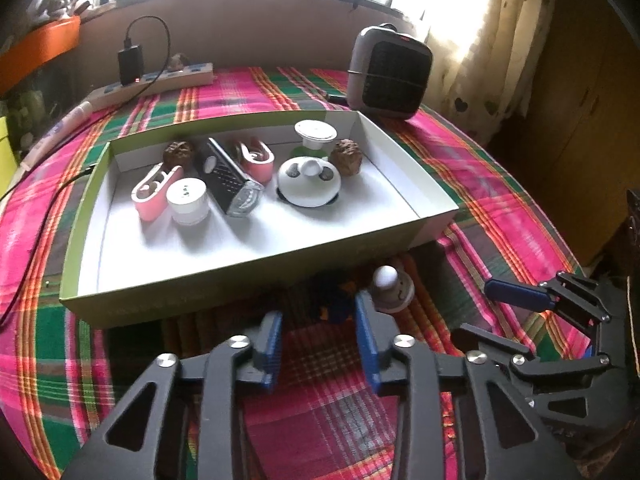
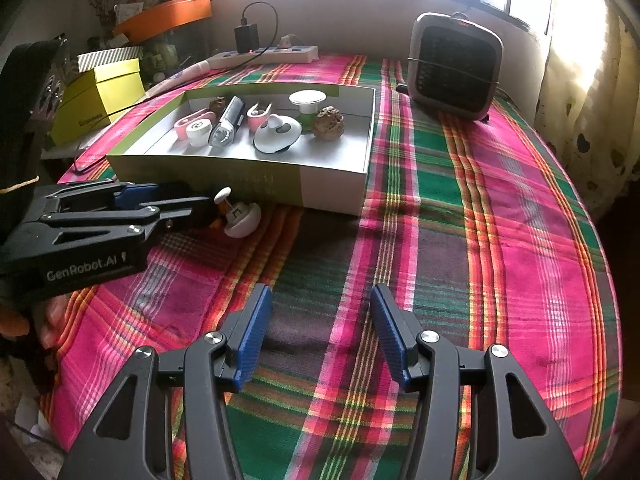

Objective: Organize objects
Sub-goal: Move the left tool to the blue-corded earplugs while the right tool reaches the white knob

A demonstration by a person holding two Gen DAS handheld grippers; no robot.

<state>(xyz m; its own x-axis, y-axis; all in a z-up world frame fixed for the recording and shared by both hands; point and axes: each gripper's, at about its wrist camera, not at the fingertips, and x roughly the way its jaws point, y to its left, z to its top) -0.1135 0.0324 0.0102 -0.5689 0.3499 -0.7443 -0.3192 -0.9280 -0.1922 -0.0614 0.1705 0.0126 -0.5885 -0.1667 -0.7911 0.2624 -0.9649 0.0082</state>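
Observation:
A shallow green box [image 1: 240, 280] with a white inside holds several small items: pink clips, a white jar, a black torch, a white knobbed lid and brown balls. Just in front of it a small white knobbed piece [image 1: 390, 288] lies on the plaid cloth beside a dark blue and orange thing [image 1: 334, 306] in shadow. My left gripper [image 1: 318, 316] has its jaws narrowly apart with that dark thing at its tips; contact is unclear. In the right wrist view the left gripper [image 2: 196, 202] reaches to the knobbed piece [image 2: 240, 220]. My right gripper [image 2: 320, 320] stands open over bare cloth, empty.
A grey fan heater [image 2: 456, 64] stands at the back right. A power strip [image 2: 264, 54] with a charger lies along the back wall. A yellow box [image 2: 100, 96] sits at the far left. The table's rounded edge falls away on the right by the curtain.

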